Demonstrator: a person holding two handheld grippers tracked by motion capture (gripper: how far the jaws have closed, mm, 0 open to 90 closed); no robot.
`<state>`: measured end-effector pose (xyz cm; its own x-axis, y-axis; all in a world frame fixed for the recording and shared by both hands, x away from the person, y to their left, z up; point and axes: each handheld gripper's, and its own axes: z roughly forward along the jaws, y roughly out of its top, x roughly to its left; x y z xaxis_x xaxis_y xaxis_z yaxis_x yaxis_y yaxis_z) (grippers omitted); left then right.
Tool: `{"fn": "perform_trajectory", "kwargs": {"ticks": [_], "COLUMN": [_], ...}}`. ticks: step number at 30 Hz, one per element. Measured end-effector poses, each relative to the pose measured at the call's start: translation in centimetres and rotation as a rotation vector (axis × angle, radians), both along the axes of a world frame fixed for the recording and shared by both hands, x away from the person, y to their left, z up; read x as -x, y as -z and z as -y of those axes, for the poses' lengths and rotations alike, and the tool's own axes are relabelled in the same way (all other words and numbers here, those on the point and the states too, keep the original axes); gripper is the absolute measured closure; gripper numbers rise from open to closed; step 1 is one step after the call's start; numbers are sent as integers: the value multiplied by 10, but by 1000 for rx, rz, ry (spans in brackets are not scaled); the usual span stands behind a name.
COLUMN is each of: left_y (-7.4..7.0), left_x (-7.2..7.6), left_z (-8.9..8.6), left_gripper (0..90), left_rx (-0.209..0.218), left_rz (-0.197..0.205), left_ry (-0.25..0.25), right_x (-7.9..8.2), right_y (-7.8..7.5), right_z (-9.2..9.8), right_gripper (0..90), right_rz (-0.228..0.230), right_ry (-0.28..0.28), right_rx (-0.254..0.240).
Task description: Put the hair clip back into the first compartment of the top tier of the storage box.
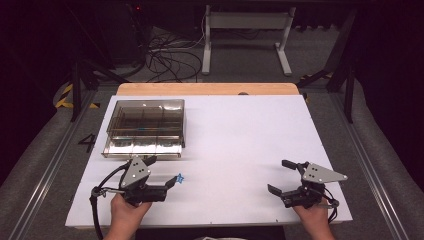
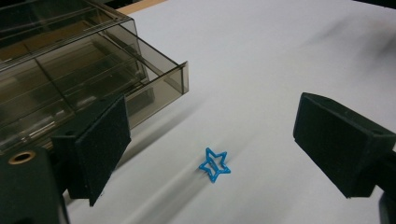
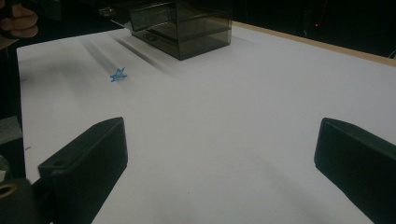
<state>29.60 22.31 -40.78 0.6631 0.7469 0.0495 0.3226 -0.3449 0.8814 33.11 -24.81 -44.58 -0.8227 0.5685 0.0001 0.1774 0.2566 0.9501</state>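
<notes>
left gripper (image 1: 162, 175) sits at about 7 o'clock on the white counter (image 1: 240, 150), jaws spread wide and pinching nothing, with the blue star clip (image 1: 179, 178) just beside its near jaw tip. in the left gripper view the blue star clip (image 2: 215, 164) lies flat on the counter between the two black jaws, clear of both. right gripper (image 1: 281, 176) rests at 5 o'clock, well apart from the clip, its jaws also spread and empty.

the work looks barely begun: the clip is not yet grasped, and the smoky drawer box (image 1: 145, 127) at 10 o'clock has its lower drawer (image 2: 116, 88) pulled out toward the person, seemingly ready to take it. what seems left is closing on the clip, lifting it, dropping it into a drawer compartment and perhaps pushing the drawer in.

as a star the clip has no strong long axis. its inner wire loop seems to run toward 1 o'clock in the left gripper view, though it is too small to be sure.
</notes>
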Motion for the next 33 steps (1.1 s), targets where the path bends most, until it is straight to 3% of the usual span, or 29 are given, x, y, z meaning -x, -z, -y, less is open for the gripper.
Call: {"fn": "perform_trajectory", "kwargs": {"ticks": [13,24,33], "left_y": [1,7,13], "left_x": [-7,-13,-16], "left_z": [22,35,42], "left_gripper": [125,128,129], "left_rx": [-30,-50,-61], "left_rz": [-34,-89,-108], "left_ry": [35,32,20], "right_x": [0,0,1], "right_y": [0,0,0], "right_z": [0,-1,-1], "right_gripper": [33,33,33], "right_rz": [-1,-2,-3], "right_ry": [-9,-17,-22], "right_rx": [3,4,5]}}
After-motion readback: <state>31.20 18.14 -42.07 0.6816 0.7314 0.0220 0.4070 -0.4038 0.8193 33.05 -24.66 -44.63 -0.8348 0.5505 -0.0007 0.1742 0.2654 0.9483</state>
